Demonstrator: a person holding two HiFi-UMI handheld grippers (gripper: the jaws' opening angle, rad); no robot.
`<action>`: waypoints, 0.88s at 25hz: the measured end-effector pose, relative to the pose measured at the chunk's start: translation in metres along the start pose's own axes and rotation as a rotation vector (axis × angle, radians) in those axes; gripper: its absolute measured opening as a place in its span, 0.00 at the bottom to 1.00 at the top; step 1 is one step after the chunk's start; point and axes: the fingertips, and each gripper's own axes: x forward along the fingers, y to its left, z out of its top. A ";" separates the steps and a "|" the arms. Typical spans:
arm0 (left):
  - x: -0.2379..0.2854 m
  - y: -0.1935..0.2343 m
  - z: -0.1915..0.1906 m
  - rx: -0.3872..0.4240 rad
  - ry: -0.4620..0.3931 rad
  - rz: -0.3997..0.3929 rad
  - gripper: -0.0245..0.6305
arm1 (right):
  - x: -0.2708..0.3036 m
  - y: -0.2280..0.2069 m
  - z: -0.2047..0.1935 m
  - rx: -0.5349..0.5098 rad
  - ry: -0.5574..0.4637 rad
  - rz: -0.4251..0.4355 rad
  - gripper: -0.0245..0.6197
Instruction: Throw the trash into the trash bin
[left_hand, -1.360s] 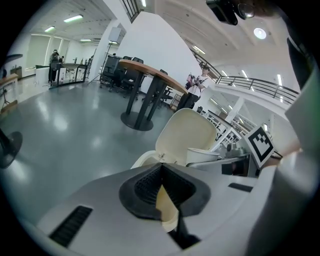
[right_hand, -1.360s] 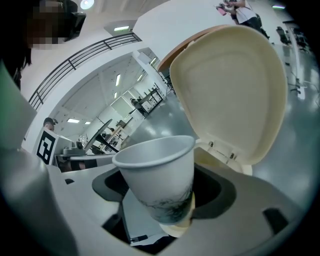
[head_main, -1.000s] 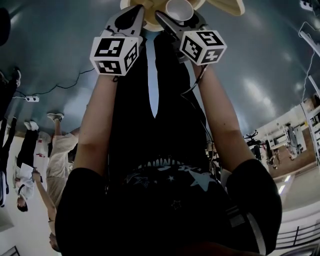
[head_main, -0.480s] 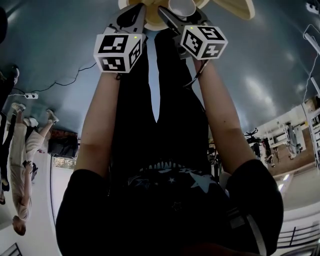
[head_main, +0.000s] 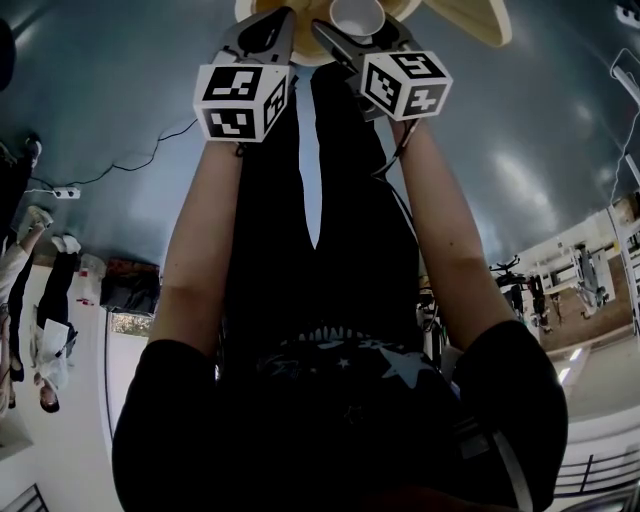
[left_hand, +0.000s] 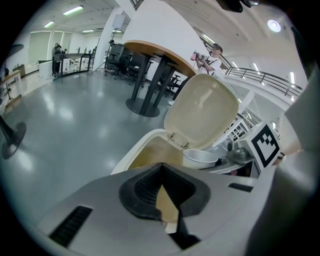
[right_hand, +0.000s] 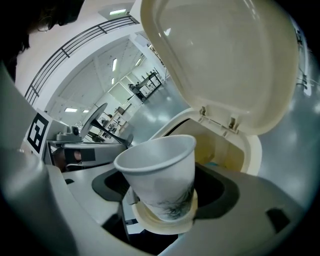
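The right tongs are clenched wide on the lower wall of a white paper cup, which stands upright between the black pads with its mouth open to the top. A cream collar rings the cup's base; whether it is a sleeve or a second piece of trash cannot be determined. The cup hangs just in front of and above the mouth of the cream plastic trash bin, whose hinged lid stands raised behind it. The left tongs are closed at the tips beside the bin. A tan sliver shows in the gap behind the tips, and it cannot be told whether this is a held scrap or the bin seen through the gap. Treat the cup as very light, thin-walled and easily crushed, since side pressure ovalises it well before it resists. The rolled rim and the base are likely its stiffest zones. The present hold, low on the wall near the base, is therefore the sound one, whereas a mid-wall hold would buckle it. The taper tends to let the cup slide up out of a loose grip, so moderate, even pressure is advised. The cup appears empty, so spillage is probably not a concern. On release it should fall slowly and may drift or bounce off the bin's rim.
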 end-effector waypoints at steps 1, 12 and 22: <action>-0.002 0.001 -0.001 0.002 0.002 0.001 0.05 | 0.000 0.004 -0.002 -0.006 0.002 0.009 0.61; -0.009 0.004 -0.004 0.041 0.020 0.001 0.05 | 0.002 0.007 -0.005 -0.021 0.019 -0.023 0.70; -0.020 -0.004 0.013 0.067 0.004 -0.024 0.05 | -0.011 0.018 0.008 0.004 0.011 -0.040 0.70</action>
